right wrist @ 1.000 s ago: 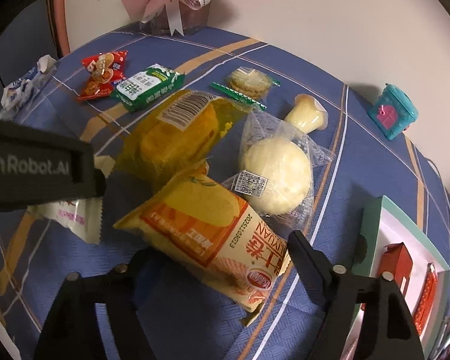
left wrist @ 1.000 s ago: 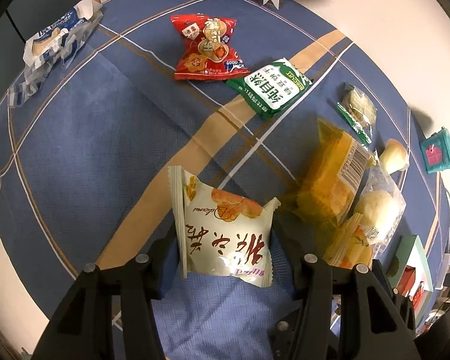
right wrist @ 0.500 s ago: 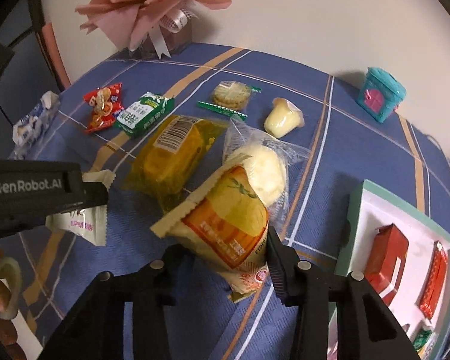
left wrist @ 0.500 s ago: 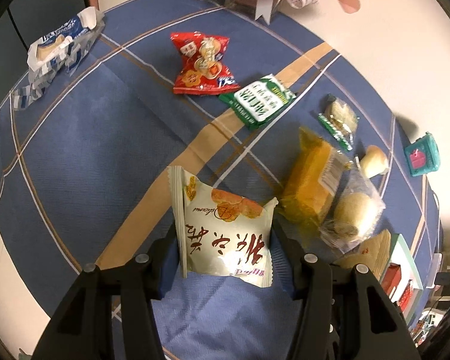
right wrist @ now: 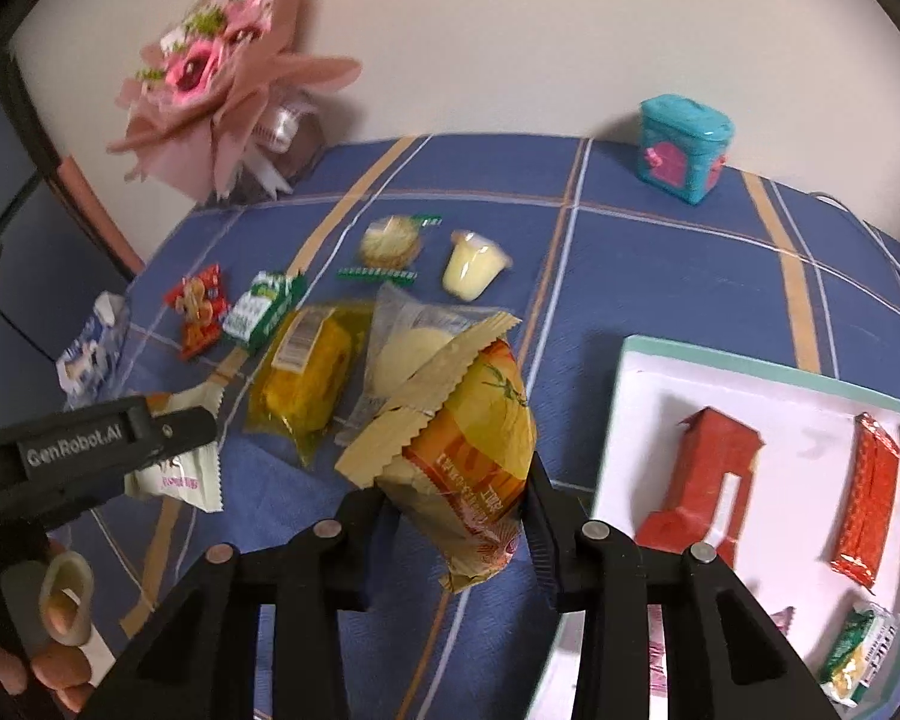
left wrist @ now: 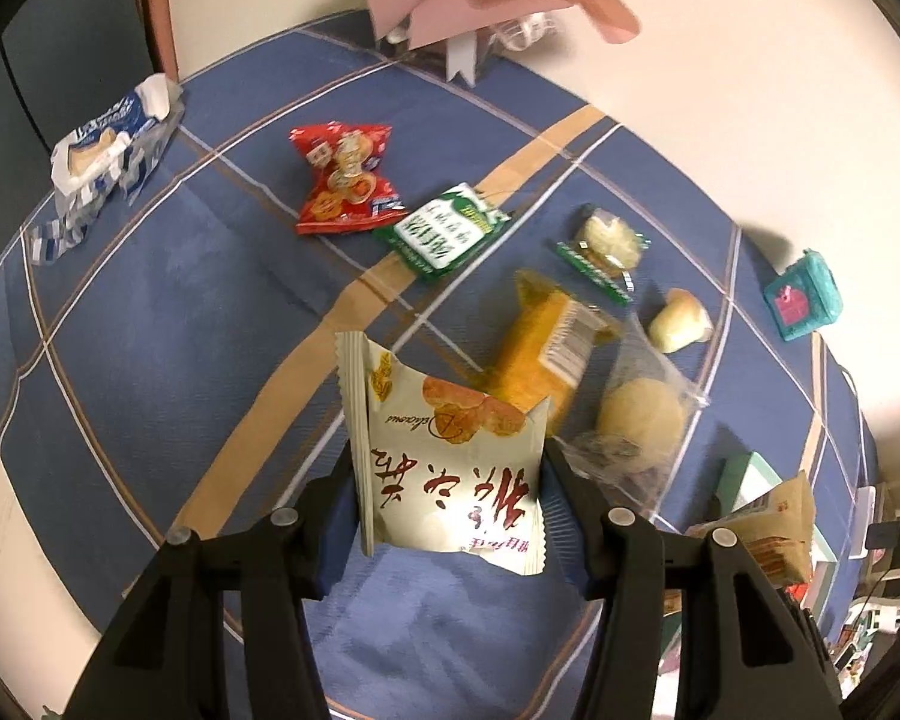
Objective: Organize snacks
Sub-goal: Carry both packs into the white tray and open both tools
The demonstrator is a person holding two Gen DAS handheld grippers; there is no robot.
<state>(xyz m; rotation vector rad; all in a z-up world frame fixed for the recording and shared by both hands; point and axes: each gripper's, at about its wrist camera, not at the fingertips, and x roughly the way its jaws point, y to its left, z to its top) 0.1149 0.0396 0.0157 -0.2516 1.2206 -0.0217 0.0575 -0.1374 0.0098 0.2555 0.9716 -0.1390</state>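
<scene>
right claw (right wrist: 459, 516): jaws have just been closing; now clamped on the orange-yellow snack packet (right wrist: 468, 438), which is lifted clear of the cloth, just left of the tray.
left claw (left wrist: 450, 510): partly open span, pads pressed on both sides of the white cracker packet (left wrist: 450, 468); packet held above the blue cloth, well left of the tray.
tray (right wrist: 750, 363): white inside, teal rim; already holds a red carton (right wrist: 699, 480), a red-orange bar (right wrist: 867, 498) and a green sachet (right wrist: 858, 654). Judged: sorting begun, most still out.
left on desk (right wrist: 660, 252), nearest the tray first: clear-wrapped bun (right wrist: 408, 348), yellow cake pack (right wrist: 306, 378), jelly cup (right wrist: 473, 264), round biscuit pack (right wrist: 390, 240), green sachet (right wrist: 264, 309), red candy bag (right wrist: 199, 306), blue-white wrapper (right wrist: 87, 354) farthest left.
room in tray: bare white floor between the carton and the bar and along the far rim; judged enough for both held packets.
edges: tray's left rim stands raised; a packet must clear it.
far side: teal tin (right wrist: 684, 147) beyond the tray near the wall; bouquet (right wrist: 222, 84) at the far left corner, overhanging the cloth.
</scene>
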